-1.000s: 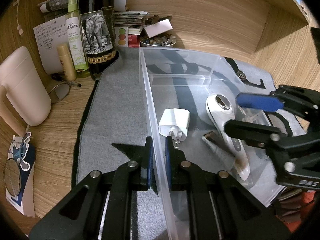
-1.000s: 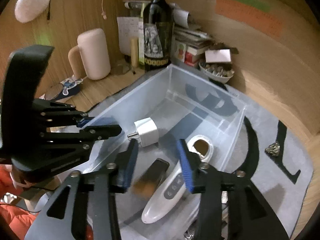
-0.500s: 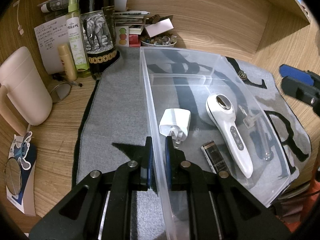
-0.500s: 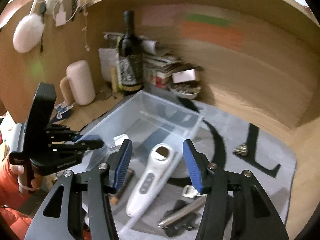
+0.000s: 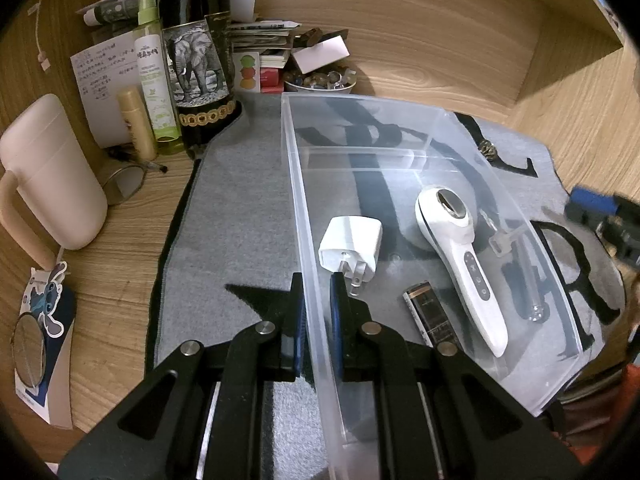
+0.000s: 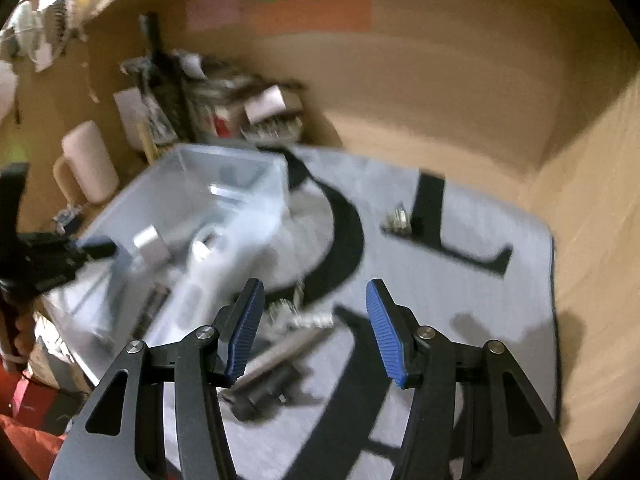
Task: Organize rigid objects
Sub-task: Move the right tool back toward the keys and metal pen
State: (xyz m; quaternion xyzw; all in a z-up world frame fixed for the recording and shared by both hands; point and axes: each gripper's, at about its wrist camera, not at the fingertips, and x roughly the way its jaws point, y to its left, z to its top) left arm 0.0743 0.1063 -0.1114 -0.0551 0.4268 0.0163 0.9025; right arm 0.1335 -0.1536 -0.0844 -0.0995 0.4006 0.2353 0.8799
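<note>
Clear bin (image 5: 308, 240) wall pinched by our left gripper (image 5: 316, 312); right gripper (image 6: 316, 332) spread empty. Bin may tip if left tugs.

A clear plastic bin (image 5: 304, 200) sits on a grey mat (image 5: 240, 208), open on top. Bare mat lies to its left. A wine bottle (image 5: 198, 52), spray bottle (image 5: 154, 72) and mug (image 5: 52, 172) crowd the back-left counter (image 5: 120, 248).
</note>
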